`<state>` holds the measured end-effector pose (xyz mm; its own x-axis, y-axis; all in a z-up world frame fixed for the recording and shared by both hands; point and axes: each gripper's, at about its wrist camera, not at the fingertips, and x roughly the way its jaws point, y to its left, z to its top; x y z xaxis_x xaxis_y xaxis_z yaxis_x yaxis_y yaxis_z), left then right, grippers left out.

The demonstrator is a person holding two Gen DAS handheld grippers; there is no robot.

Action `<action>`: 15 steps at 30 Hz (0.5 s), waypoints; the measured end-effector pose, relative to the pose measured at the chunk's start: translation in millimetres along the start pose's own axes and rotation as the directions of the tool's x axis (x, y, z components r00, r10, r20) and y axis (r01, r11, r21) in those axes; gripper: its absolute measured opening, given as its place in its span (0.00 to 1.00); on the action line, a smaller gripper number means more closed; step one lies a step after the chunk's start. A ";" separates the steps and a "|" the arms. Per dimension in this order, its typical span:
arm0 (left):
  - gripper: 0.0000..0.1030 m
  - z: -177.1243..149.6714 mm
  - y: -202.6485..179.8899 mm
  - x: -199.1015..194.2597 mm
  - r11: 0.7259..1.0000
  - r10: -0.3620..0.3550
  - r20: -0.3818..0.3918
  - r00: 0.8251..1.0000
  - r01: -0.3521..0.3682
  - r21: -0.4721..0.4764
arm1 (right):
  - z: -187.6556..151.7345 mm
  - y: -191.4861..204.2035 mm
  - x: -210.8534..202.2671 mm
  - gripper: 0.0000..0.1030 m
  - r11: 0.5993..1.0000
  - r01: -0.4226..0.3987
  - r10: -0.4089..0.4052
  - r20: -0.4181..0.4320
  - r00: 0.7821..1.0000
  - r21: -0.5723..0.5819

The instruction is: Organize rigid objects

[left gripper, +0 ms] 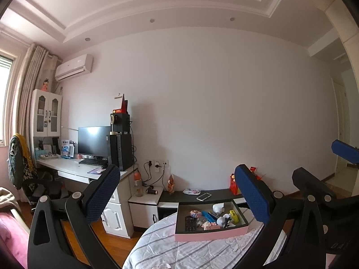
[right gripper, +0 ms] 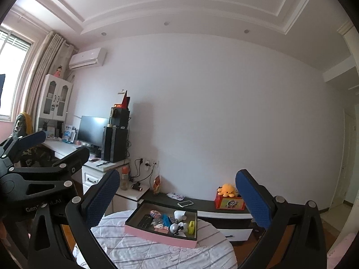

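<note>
Both raised well above the round surface, nothing held. Left hand-held gripper jaws spread wide; right hand-held gripper likewise wide. Pink-sided tray sits on the striped cloth, far side of the surface, holding jumbled small objects: yellow piece, white figure, dark calculator-like item.

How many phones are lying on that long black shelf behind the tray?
1. The phone lies flat on the black shelf, just behind the pink tray. Another might hide behind the gripper fingers.
</note>
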<state>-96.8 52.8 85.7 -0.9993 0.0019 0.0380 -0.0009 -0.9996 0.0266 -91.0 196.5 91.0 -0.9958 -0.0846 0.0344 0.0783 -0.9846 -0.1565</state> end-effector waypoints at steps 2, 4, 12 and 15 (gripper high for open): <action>1.00 -1.9 2.7 -2.4 1.000 -0.005 -0.010 1.000 0.005 -0.003 | -2.9 3.1 -5.0 1.00 1.000 -0.001 0.001 0.009 1.000 0.002; 1.00 -5.4 4.9 -6.6 1.000 0.000 -0.017 1.000 0.000 0.006 | -4.2 4.5 -6.0 1.00 1.000 -0.006 0.006 0.002 1.000 0.002; 1.00 -18.2 13.4 -31.4 0.998 0.018 -0.057 0.998 -0.015 0.060 | -9.5 14.3 -26.5 1.00 1.000 -0.011 0.011 -0.014 1.000 0.010; 1.00 -20.5 15.6 -46.5 0.997 0.047 -0.053 0.997 -0.043 0.069 | -8.4 20.9 -40.6 1.00 1.000 -0.002 0.002 0.000 1.000 -0.002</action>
<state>-51.1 36.5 63.9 -0.9988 -0.0464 -0.0141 0.0449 -0.9946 0.0940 -49.4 180.7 78.1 -0.9957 -0.0866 0.0341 0.0802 -0.9840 -0.1591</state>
